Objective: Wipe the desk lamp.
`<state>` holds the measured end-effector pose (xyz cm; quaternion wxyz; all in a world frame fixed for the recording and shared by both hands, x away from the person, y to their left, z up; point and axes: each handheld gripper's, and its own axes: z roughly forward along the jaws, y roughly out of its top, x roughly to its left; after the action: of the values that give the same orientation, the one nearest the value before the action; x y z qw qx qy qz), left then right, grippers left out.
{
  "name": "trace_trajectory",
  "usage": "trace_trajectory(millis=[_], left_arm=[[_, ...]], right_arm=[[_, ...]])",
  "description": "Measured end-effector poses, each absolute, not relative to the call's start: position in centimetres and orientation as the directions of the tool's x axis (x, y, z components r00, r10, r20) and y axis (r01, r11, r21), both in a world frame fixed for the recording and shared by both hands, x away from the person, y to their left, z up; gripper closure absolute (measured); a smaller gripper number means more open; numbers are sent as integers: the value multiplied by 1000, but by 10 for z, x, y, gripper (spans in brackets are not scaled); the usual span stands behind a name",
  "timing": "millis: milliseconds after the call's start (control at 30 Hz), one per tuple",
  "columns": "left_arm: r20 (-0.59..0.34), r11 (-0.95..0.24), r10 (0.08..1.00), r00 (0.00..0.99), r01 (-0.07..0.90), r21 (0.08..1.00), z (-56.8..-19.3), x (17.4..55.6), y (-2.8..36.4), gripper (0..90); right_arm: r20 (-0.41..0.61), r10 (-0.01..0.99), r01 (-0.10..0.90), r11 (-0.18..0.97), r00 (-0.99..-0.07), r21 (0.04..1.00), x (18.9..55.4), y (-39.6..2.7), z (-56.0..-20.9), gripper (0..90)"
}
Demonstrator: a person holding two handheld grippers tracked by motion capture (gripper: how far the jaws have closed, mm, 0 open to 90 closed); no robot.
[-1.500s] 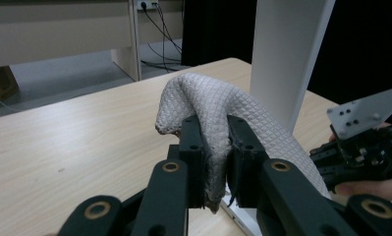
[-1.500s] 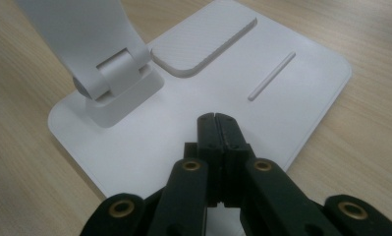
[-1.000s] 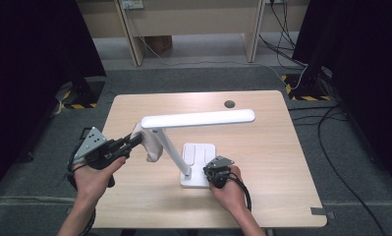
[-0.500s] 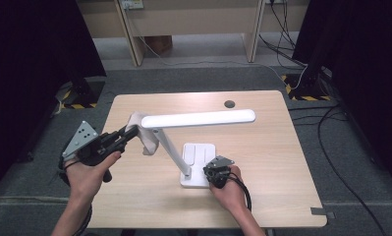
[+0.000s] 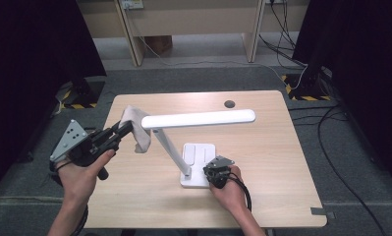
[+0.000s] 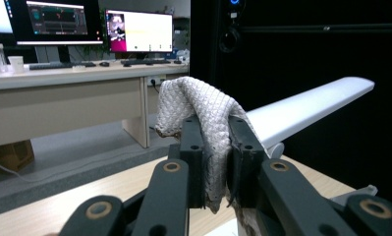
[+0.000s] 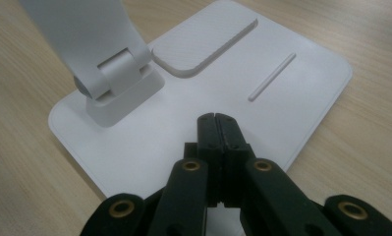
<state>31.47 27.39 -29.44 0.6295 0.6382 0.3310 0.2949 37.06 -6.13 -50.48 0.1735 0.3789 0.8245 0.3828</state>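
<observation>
Left tool [image 5: 126, 129] raised, clamping cloth [image 5: 136, 129].

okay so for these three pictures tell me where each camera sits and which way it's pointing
High view: above the person's side, looking forward and down on the table; both forearms show, left gripper and right gripper.
Left gripper view: on the left gripper, looking level along its jaws, shut on a grey cloth, toward desks with monitors.
Right gripper view: on the right gripper, looking down along its shut jaws at the lamp base.
Shared: high and left gripper views both show the cloth beside the lamp head.
</observation>
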Motion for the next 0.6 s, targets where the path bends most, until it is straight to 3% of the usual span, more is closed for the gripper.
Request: trace_trajectory(millis=[600], left_arm=[[-22,-1,769,638,35,999,-283,320,256,793]], right_arm=[[1,757,488,421,-654,764,371,-61,-505,900]])
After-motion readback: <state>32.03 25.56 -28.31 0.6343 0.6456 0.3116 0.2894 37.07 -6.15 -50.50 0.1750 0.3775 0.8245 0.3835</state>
